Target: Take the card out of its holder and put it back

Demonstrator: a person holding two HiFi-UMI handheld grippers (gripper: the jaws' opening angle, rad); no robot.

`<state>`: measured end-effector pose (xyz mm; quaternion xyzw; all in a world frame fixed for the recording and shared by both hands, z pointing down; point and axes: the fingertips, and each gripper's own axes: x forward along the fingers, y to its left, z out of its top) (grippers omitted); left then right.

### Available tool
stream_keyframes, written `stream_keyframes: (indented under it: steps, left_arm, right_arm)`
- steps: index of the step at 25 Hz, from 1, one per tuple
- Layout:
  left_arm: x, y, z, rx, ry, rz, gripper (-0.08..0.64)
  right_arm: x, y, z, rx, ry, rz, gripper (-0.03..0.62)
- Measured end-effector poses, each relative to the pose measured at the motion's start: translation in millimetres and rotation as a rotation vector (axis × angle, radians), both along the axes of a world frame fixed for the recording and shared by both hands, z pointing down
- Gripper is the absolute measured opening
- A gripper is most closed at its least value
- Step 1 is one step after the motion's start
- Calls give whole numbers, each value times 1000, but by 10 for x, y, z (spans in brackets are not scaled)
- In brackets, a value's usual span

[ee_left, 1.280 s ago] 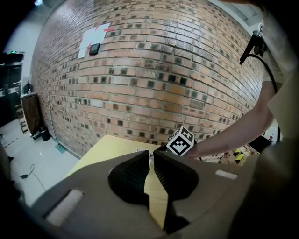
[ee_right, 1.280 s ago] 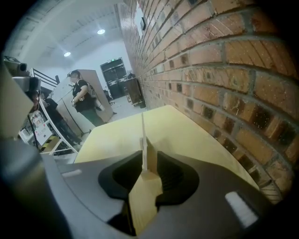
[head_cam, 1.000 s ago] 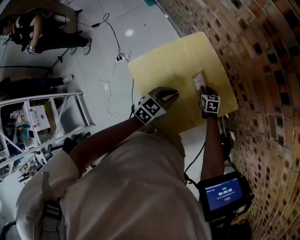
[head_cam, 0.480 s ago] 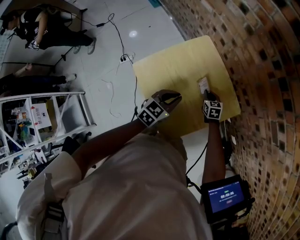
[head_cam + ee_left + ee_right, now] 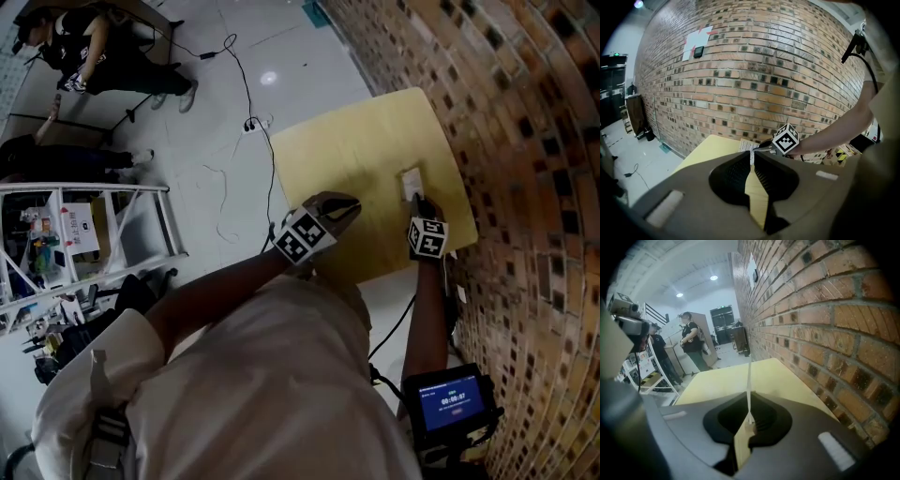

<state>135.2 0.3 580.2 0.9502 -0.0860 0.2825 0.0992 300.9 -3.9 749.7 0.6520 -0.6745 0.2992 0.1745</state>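
Two hand-held grippers are in view. What does each one have hold of?

The right hand-held gripper [image 5: 416, 202] is clamped on the card [image 5: 409, 180]. Its own view shows the thin white card edge-on and upright, pinched between jaws brought fully together. The left hand-held gripper [image 5: 352, 202] has its jaws meeting at the tips, with nothing between them.

Where is the card?

It is toward the right side of the pale yellow surface [image 5: 347, 141], near the brick wall [image 5: 525, 141] that runs along the right. From the head view I cannot tell the holder apart from the card, nor whether the card touches the surface.

Does anything stand in the way of it?

The right hand-held gripper's jaws and marker cube cover the card's near edge. The left hand-held gripper hovers over the near part of the surface, apart from the card and to its left. Only bare yellow surface lies between them. In the left gripper view the card's printed face shows just past the jaw tips, beside the other gripper's cube.

What else is around?

A glossy pale floor [image 5: 187, 141] lies left of the surface. On it are a white power strip [image 5: 249, 125] with trailing cables, and a white metal rack [image 5: 94, 190] at the left. People [image 5: 103, 47] are at the far left. A device with a lit blue screen [image 5: 453, 401] sits at the near right, below the person's right forearm [image 5: 429, 319].
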Motion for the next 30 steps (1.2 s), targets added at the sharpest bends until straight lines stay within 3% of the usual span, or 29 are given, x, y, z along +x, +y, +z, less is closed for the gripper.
stream_keyframes:
  steps: [14,23,30]
  left_arm:
    - [-134,-114,-187,29,53,-39,48]
    - [-244,-397,-318,48,87,-94,41]
    - [-340,-575,-371,56,97,-131,37]
  right_arm:
    - [63,97,-745,114,32,36,15]
    - [291,423,-1365,219,-4,156,14]
    - [507,837,-1569,240,9,251,14]
